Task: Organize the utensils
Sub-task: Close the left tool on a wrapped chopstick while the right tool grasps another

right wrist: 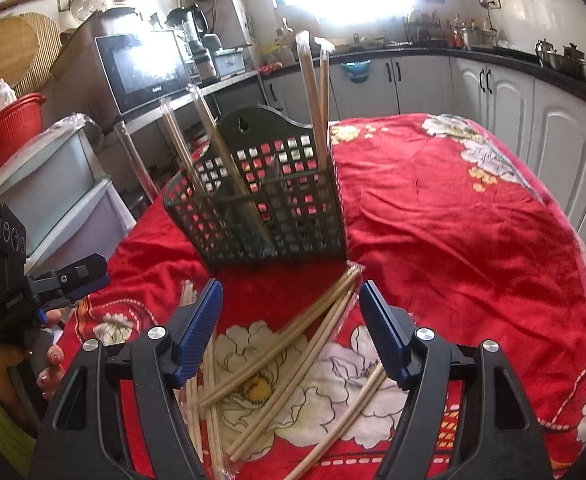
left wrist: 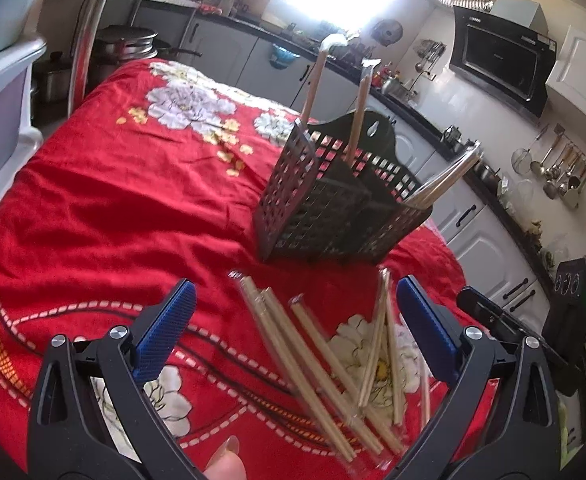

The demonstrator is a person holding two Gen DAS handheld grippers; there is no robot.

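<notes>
Left wrist view: left gripper (left wrist: 293, 316) is hovering w/ fingers wide apart, holding nothing. Loose chopsticks (left wrist: 321, 364) are lying criss-crossed on the red tablecloth (left wrist: 113, 200), between and just below the fingertips, some in clear sleeves. Black utensil basket (left wrist: 333, 208) is standing beyond the fingertips, already carrying a few wrapped pairs upright or leaning out its far side. View is a bit motion-blurred, so exact stick count can't be told.

Right wrist view: right gripper (right wrist: 291, 312) is also gaping open, empty. Chopsticks (right wrist: 289, 364) are fanning out between its fingers, tips pointing toward the basket (right wrist: 261, 208) straight ahead. The other gripper is showing off to the left of the fingers.

Handling, as a guess: sticks are looking light, stiff, thin and round, so prob. rolling away easily; plastic sleeves likely slippery. Best grabbing one pair near mid-length, pads across the shaft, where it's lying clear of the others, not at the crossing.
</notes>
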